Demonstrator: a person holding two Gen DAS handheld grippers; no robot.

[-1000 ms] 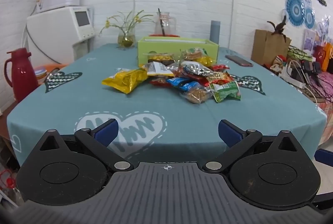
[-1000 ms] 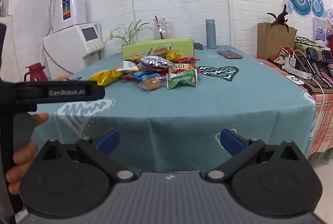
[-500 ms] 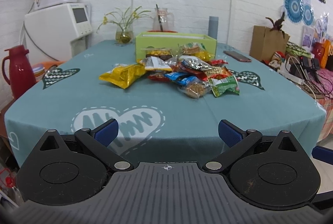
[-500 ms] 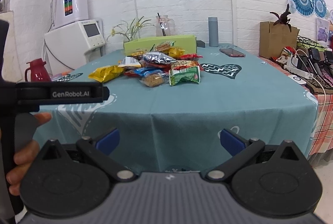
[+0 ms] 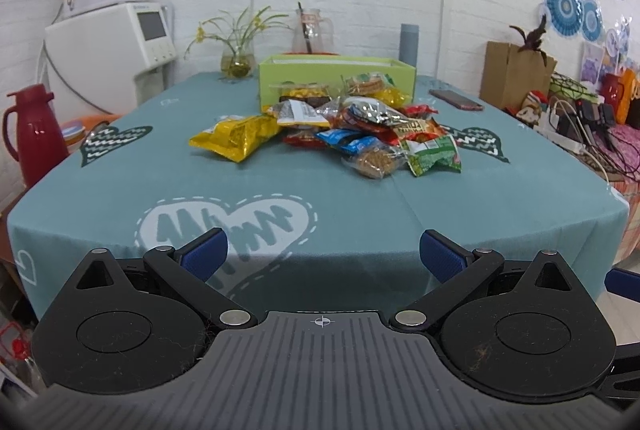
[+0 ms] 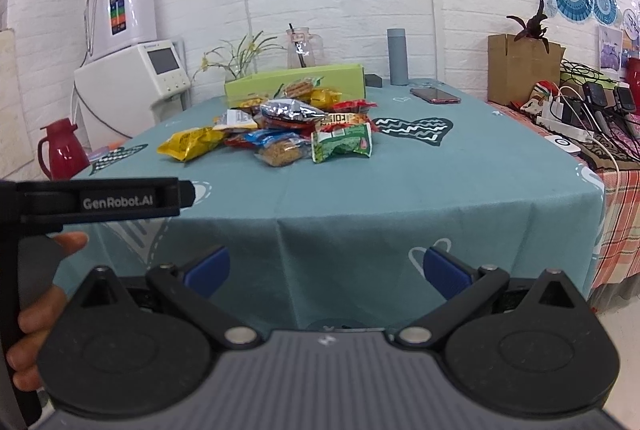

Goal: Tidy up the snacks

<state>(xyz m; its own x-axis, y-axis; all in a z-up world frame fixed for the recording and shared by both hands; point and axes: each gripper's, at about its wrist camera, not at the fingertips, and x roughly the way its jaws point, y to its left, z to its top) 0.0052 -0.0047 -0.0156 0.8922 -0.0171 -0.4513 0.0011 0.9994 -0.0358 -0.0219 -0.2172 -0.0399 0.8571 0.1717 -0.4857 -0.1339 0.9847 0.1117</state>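
Both grippers, left and right, spread wide, empty | snack pile mid-table before green box, wrapper print illegible | box interior hidden | "GenRobot.AI" readable on left gripper's arm

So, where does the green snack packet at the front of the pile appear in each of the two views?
Left wrist view: the green snack packet lies right of centre, at the near right edge of the snack pile.
Right wrist view: the same packet lies near the centre, at the pile's front right.
Shared landmark: the lime green box behind the pile.
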